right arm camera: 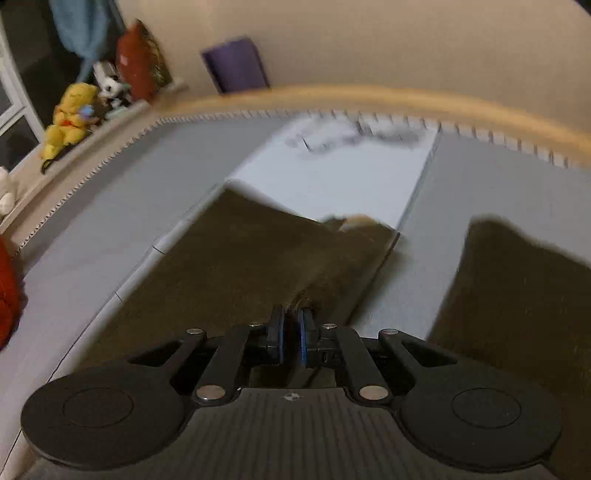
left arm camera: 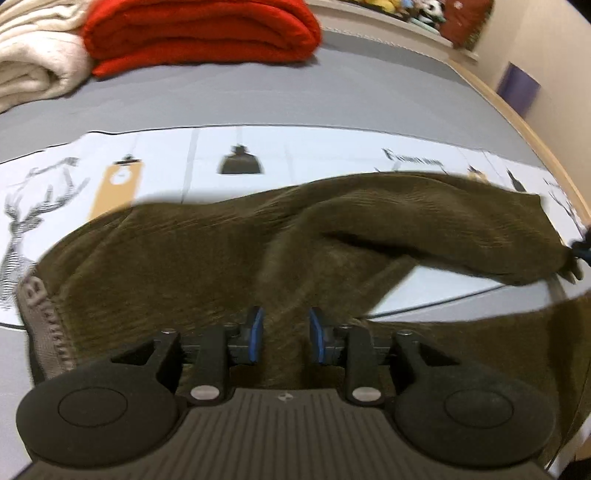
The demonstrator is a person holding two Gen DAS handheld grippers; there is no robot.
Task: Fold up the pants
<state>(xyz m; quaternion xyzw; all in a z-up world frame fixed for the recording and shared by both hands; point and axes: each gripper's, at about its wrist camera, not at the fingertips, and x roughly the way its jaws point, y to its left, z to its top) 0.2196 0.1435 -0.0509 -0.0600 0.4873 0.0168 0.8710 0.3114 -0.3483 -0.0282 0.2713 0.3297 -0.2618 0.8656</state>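
Olive-brown corduroy pants [left arm camera: 236, 254] lie across a white printed mat [left arm camera: 280, 147] on a grey bed. Their zipper and waistband [left arm camera: 44, 317] show at the left. My left gripper [left arm camera: 285, 334] has its blue pads apart with a ridge of pants fabric between them. In the right wrist view my right gripper [right arm camera: 291, 332] is shut on a bunched edge of the pants [right arm camera: 236, 266], and one leg stretches ahead over the mat [right arm camera: 332, 173]. Another part of the pants [right arm camera: 517, 295] hangs at the right. The right gripper's tip also shows in the left wrist view [left arm camera: 576, 258] at the leg end.
A folded red blanket [left arm camera: 199, 33] and a cream blanket [left arm camera: 33, 59] lie at the back of the bed. A wooden bed rim [right arm camera: 369, 96] runs along the far side. Plush toys [right arm camera: 70, 114] sit on a ledge. A purple object [right arm camera: 236, 66] leans on the wall.
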